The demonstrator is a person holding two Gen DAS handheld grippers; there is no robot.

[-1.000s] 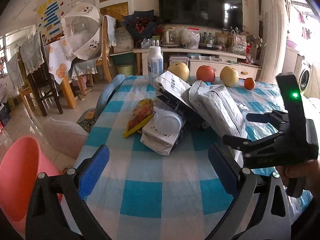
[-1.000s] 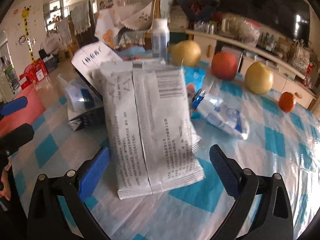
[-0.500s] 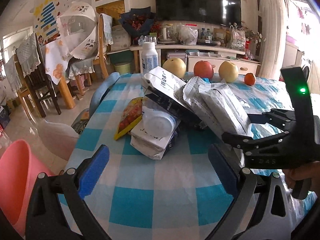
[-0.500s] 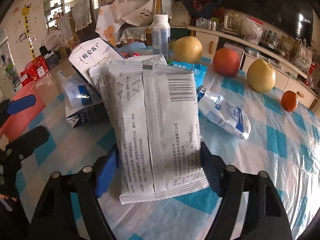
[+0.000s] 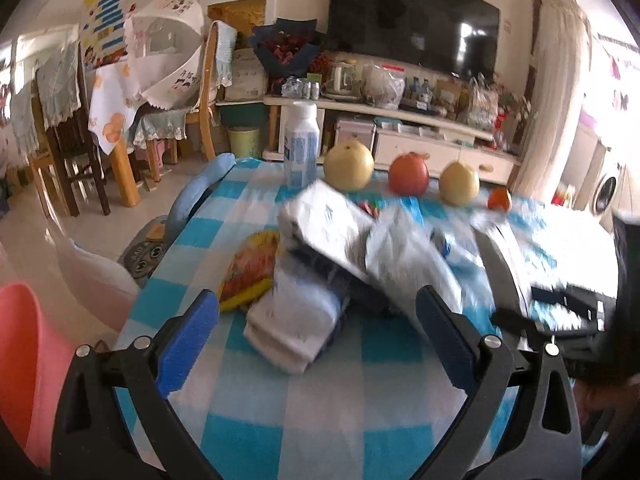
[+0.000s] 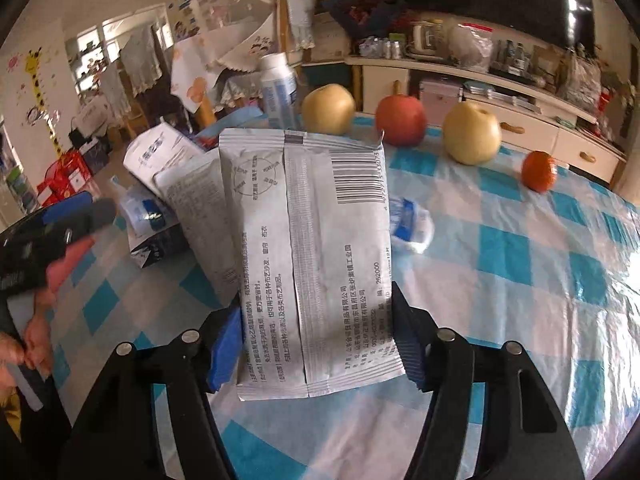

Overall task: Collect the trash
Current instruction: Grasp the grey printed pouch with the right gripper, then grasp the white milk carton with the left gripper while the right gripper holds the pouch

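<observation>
Closing in since the earlier frame, the right gripper (image 6: 316, 350) now clamps the grey packet (image 6: 308, 248) by its near end, its pads on the two long edges; before, its jaws stood wide apart. That edge grip likely suits a flat, limp pouch. The packet's long axis runs straight ahead of the tool, barcode end farthest away, tilted up off the table (image 6: 540, 280). The left gripper (image 5: 316, 336) hangs open over the remaining litter pile (image 5: 296, 320), holding nothing.
</observation>
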